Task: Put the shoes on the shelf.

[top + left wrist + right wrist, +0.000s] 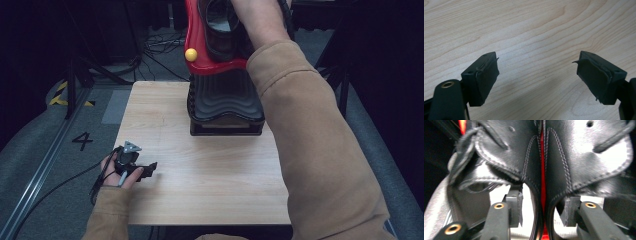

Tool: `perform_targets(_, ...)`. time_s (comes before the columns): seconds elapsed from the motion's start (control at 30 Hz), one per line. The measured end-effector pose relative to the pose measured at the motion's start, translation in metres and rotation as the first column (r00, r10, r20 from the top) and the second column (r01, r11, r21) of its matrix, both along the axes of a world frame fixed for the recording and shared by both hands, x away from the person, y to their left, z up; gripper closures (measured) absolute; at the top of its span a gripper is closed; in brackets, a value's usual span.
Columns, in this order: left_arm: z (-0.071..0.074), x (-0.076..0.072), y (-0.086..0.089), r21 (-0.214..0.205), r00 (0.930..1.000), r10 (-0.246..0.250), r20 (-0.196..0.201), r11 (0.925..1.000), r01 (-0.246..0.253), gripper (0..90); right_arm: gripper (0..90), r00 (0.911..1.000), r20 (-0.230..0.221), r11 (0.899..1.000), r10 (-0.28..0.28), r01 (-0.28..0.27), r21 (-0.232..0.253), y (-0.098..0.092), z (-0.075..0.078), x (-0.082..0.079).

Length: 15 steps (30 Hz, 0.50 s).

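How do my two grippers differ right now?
The left gripper is low over bare table, jaws wide, nothing between them. The right gripper is raised at the black-and-red shoe, its open jaws straddling the stitched back seam without pressing it. Both have black jaws.

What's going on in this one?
A person is working a black shoe on a red stand atop a black ribbed base at the far side of the wooden table. The right gripper sits at the shoe's stitched back seam, one jaw on each side and neither pad pressing on it. The left gripper rests open near the table's left edge, with nothing between its jaws.
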<state>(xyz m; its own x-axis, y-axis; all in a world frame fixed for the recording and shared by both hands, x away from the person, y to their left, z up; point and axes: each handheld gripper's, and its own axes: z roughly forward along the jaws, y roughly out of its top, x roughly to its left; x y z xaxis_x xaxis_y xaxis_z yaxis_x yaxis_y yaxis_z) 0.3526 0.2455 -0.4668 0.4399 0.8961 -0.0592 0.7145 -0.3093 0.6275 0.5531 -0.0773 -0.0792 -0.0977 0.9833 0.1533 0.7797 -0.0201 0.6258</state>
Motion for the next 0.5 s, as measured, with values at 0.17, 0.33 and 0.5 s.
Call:
perform_targets(0.17,0.0,0.0,-0.002,-0.006,0.9999,0.008,0.013,0.9999,-0.008,18.0,56.3,0.9994,0.022,0.999,0.027,-0.028,0.02,-0.011,0.011,-0.011)
perform_targets(0.33,0.003,-0.001,-0.002,0.006,1.0,0.004,0.007,1.0,-0.004,18.0,52.0,0.9885,0.076,0.991,0.131,-0.133,0.028,-0.033,0.027,-0.033)
perform_targets(0.5,0.003,-0.001,-0.004,0.007,0.9998,0.008,0.02,0.9999,-0.008,18.0,50.0,0.9713,0.109,0.976,0.211,-0.216,0.027,-0.054,0.034,-0.053)
